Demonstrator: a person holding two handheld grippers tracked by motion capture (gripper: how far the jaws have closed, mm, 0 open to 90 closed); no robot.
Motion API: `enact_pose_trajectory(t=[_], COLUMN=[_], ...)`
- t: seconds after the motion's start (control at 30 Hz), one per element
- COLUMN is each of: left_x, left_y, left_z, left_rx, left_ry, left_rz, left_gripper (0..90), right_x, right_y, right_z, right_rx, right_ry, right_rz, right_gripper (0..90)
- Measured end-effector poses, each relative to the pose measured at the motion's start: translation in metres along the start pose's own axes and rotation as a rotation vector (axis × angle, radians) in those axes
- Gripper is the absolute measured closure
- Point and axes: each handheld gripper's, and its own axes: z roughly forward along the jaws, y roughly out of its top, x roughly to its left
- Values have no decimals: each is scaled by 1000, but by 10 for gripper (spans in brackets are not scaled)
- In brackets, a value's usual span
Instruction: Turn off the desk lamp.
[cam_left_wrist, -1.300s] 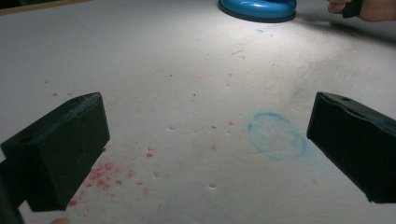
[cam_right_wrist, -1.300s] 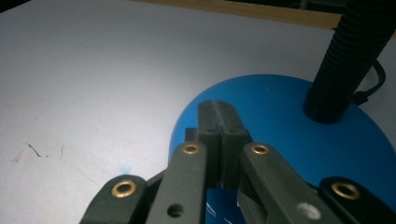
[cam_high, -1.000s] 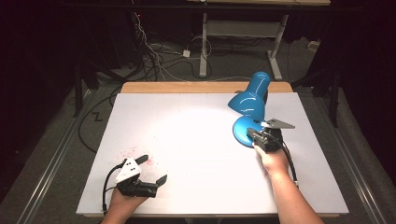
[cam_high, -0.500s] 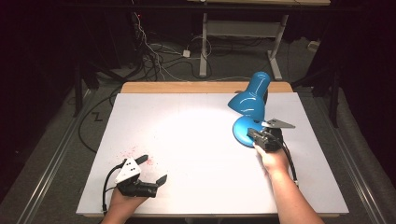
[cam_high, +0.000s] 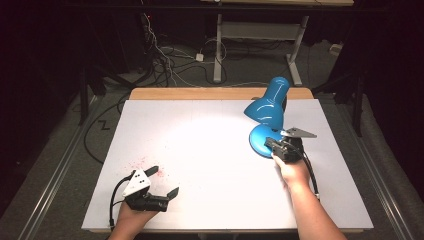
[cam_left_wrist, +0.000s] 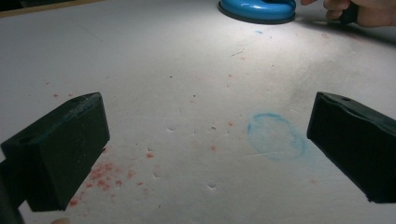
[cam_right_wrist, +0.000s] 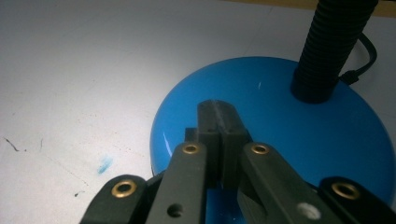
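Observation:
A blue desk lamp (cam_high: 267, 105) stands at the far right of the white table, its shade throwing a pool of light to the left. My right gripper (cam_high: 272, 143) is shut, with its tips over the near edge of the round blue lamp base (cam_high: 257, 140). In the right gripper view the joined jaws sit right above the lamp base (cam_right_wrist: 289, 135), with nothing between them, in front of the black ribbed neck (cam_right_wrist: 331, 42). My left gripper (cam_high: 164, 182) rests open near the front left edge. Its wide-apart jaws frame bare table, and the lamp base (cam_left_wrist: 257, 9) lies far ahead.
The white table top (cam_high: 200, 140) carries red specks (cam_left_wrist: 100, 172) and a faint blue ring stain (cam_left_wrist: 275, 137). A black cable (cam_right_wrist: 364, 56) leaves the lamp base at the back. Beyond the wooden far edge (cam_high: 200, 93) are loose cables and a desk frame on the floor.

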Motion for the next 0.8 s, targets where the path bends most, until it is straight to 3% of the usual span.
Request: enact_pose_trajectory(t=[0.8], left_x=[0], left_y=[0], left_z=[0], left_rx=[-3], left_ry=[-5], left_rz=[-3], left_gripper=[0], right_x=[0], right_y=[-2], right_z=[1], right_rx=[-12], right_ry=[1], right_rz=[2], right_gripper=[900])
